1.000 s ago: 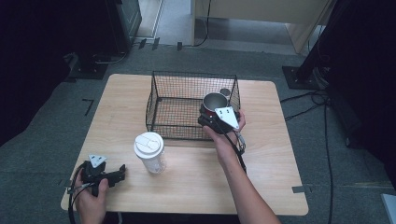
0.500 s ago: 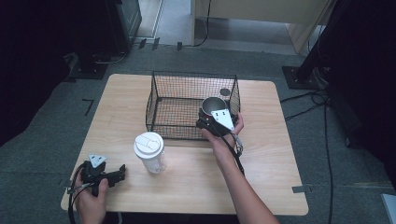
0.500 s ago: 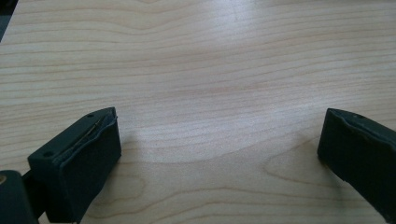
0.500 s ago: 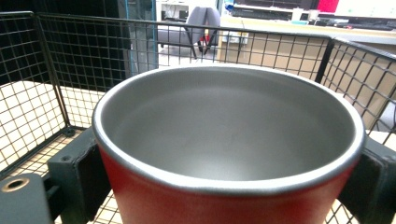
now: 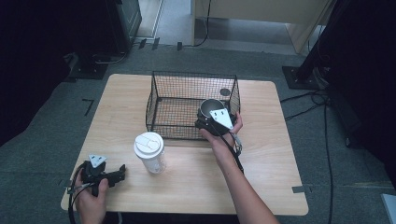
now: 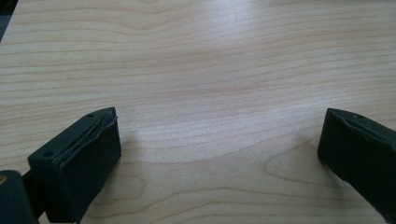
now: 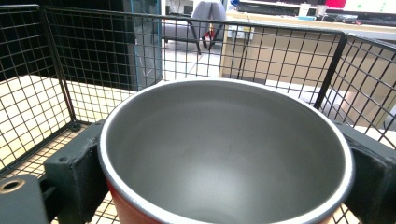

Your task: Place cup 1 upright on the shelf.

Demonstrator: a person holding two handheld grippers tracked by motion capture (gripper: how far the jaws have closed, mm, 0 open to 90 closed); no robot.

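Your left gripper [image 5: 122, 171] is lying idle at the table's [image 5: 261, 182] near left corner, its jaws standing wide apart over bare wood with nothing between them. Moving right, a lidded white cup [image 5: 150, 152] is standing upright just outside the near wall of the black wire basket [image 5: 159, 105]. Farther right, your right gripper [image 5: 204, 122] is reaching into the basket's near right corner, where the red cup [image 7: 224, 154] with the grey inside is sitting between its jaws; those jaws have just been opening, and the pads are still standing right against the cup's sides, so whether they are pressing or already slack is hard to tell. The risk from here, as it looks: you are pulling back before the pads are fully clear, a pad is dragging the rim, and the cup is tipping against the mesh.
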